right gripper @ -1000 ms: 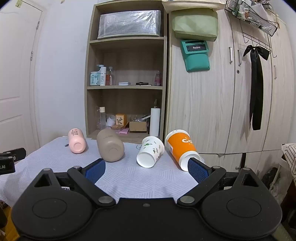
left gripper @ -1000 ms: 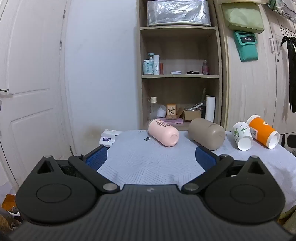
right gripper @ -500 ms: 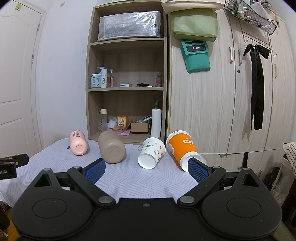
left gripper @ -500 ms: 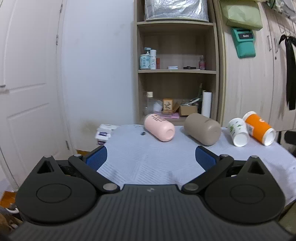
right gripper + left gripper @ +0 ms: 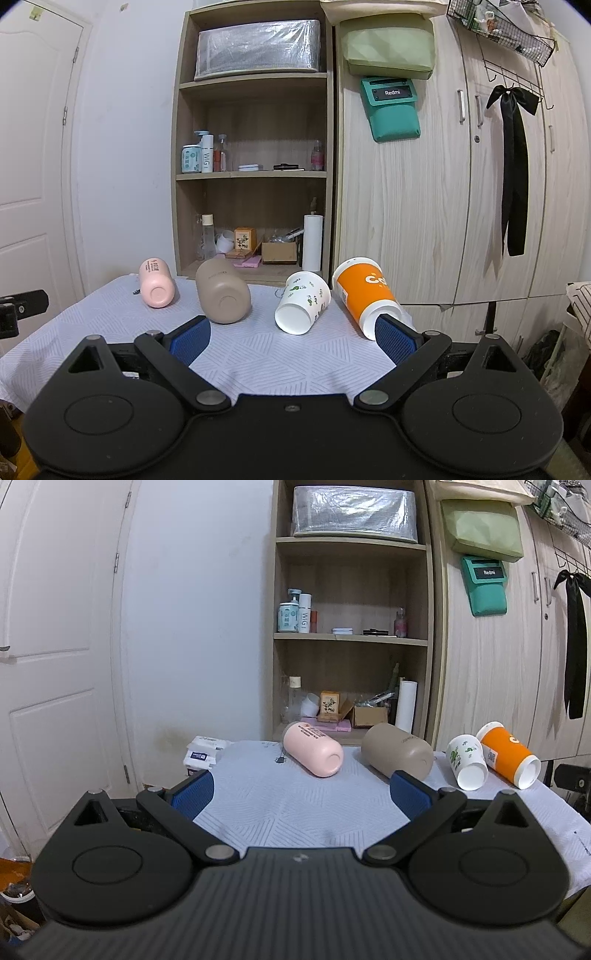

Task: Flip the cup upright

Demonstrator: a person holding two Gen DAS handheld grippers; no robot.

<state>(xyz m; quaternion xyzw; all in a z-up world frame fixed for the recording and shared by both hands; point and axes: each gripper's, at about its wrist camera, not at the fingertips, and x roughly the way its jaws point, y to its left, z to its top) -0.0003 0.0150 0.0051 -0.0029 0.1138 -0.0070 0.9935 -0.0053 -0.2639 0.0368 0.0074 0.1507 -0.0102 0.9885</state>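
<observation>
Several cups lie on their sides in a row at the far side of a table with a white patterned cloth: a pink cup, a taupe cup, a white floral paper cup and an orange paper cup. They also show in the right wrist view: pink cup, taupe cup, floral cup, orange cup. My left gripper is open and empty, short of the pink and taupe cups. My right gripper is open and empty, short of the floral cup.
A wooden shelf unit with bottles and boxes stands behind the table, beside a wardrobe. A white door is at the left. A tissue pack lies at the table's far left corner.
The left gripper has tilted and shifted, so the cups sit a little lower and further right in its view. The right gripper has edged slightly closer. No cup has moved.
</observation>
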